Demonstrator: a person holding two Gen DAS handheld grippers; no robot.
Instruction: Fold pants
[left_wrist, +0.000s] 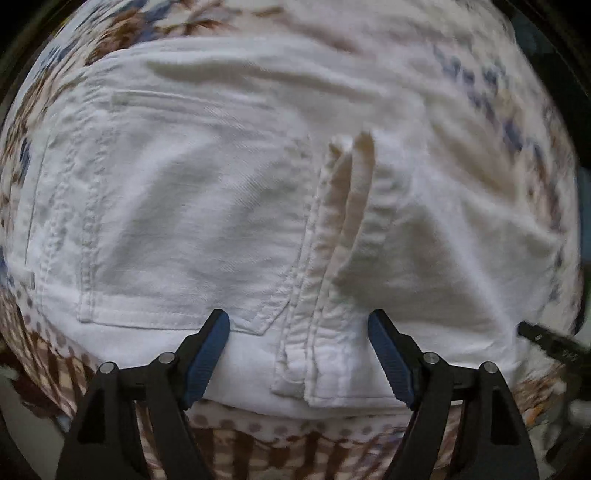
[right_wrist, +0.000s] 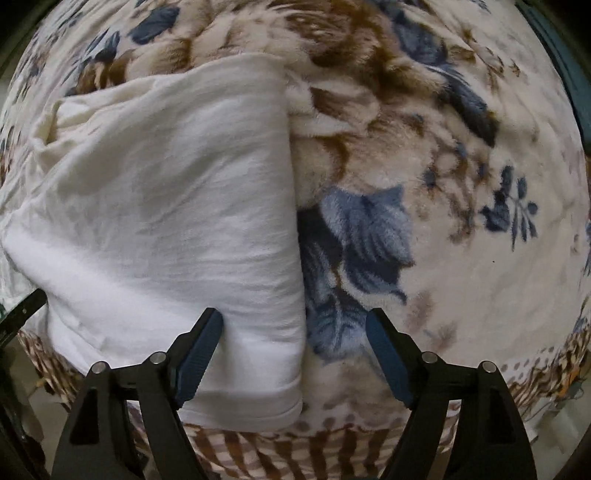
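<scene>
We observe the white pants (left_wrist: 229, 206) lying folded on a floral blanket (left_wrist: 258, 446), directly below and ahead of the left hand-held gripper (left_wrist: 298, 354). Its jaws are released and stand wide apart, with nothing clamped; a raised seam ridge (left_wrist: 347, 206) and the lower hem of the pants lie between the blue fingertips (left_wrist: 210, 354) without contact from either pad. A back pocket (left_wrist: 173, 221) lies ahead and to the left of this gripper.

The right hand-held gripper (right_wrist: 293, 354) is likewise released. The folded edge of the pants (right_wrist: 177, 206) runs between its fingers; the left pad (right_wrist: 199, 358) sits just beside the cloth, the right over bare blanket (right_wrist: 461, 258).
</scene>
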